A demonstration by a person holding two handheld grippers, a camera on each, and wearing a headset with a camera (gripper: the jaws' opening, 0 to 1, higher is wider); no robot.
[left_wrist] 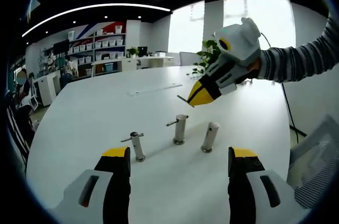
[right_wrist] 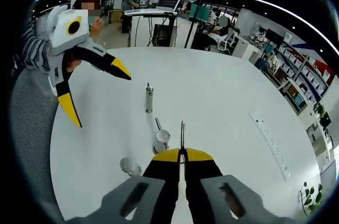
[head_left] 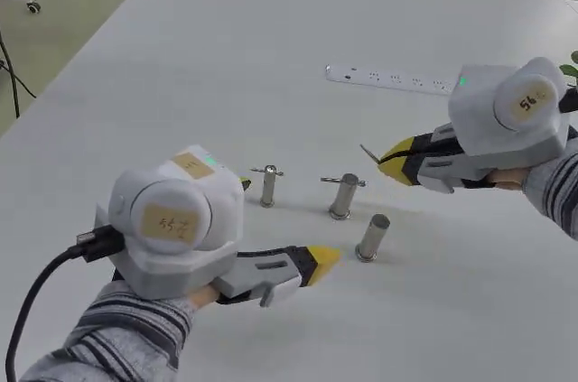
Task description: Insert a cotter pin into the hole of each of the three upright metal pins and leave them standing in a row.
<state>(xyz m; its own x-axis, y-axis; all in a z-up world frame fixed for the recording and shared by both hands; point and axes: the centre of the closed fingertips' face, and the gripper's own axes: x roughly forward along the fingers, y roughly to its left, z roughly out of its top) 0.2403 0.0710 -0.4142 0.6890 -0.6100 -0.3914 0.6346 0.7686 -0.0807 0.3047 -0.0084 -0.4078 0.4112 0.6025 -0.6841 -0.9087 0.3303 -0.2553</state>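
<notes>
Three upright metal pins stand in a row on the white table [head_left: 226, 66]. The left pin [head_left: 268, 185] [left_wrist: 137, 146] and the middle pin [head_left: 343, 197] [left_wrist: 180, 128] each carry a cotter pin through the top. The right pin [head_left: 372, 237] [left_wrist: 210, 136] [right_wrist: 128, 166] has nothing through it. My right gripper [head_left: 397, 162] [right_wrist: 181, 154] hovers above and beyond the right pin, shut on a thin cotter pin [head_left: 368, 154] [right_wrist: 182, 134] that sticks out past its tips. My left gripper [head_left: 283, 222] [left_wrist: 179, 155] stands open in front of the row, holding nothing.
A white power strip [head_left: 388, 79] lies on the table behind the pins. A black cable [head_left: 36, 296] trails from the left gripper. Green plant leaves [head_left: 571, 66] show at the right edge. Office desks and shelves stand in the background.
</notes>
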